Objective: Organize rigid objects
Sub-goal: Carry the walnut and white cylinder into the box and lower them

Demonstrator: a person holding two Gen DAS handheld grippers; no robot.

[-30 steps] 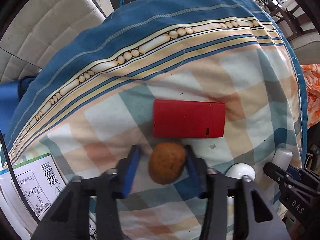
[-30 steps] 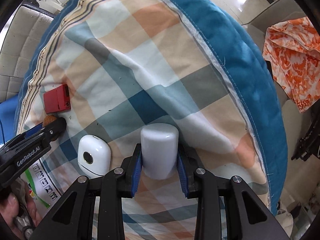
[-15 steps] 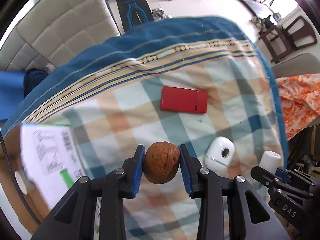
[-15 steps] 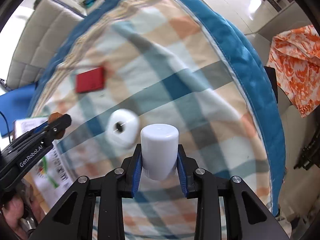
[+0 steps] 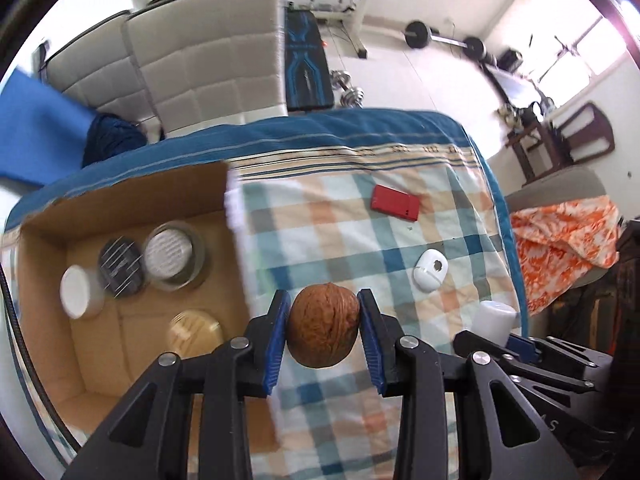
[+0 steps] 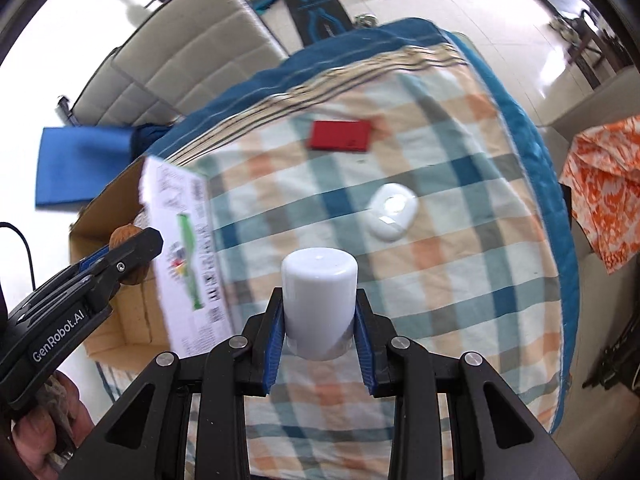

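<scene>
The left gripper (image 5: 323,330) is hovering above the checked cloth (image 5: 360,240) just beside the cardboard box (image 5: 132,184), its blue-padded fingers (image 5: 276,332) pressing on both sides of a walnut (image 5: 323,325). The walnut is brown, wrinkled and egg-shaped, sitting upright between the pads, clear of the cloth. The right gripper (image 6: 319,330) is hanging over the cloth near the box's printed flap (image 6: 184,248), its fingers (image 6: 274,332) clamping a white cylinder (image 6: 319,304) with a rounded top, standing upright in the grip. In the right wrist view the left gripper is reaching over the box's open top with the walnut showing at its tip. Inside the box, several round lidded jars (image 5: 174,254) are lying close together near the far wall. A red flat case (image 5: 395,203) and a white rounded gadget (image 5: 430,271) are resting on the cloth, well apart from each other.
</scene>
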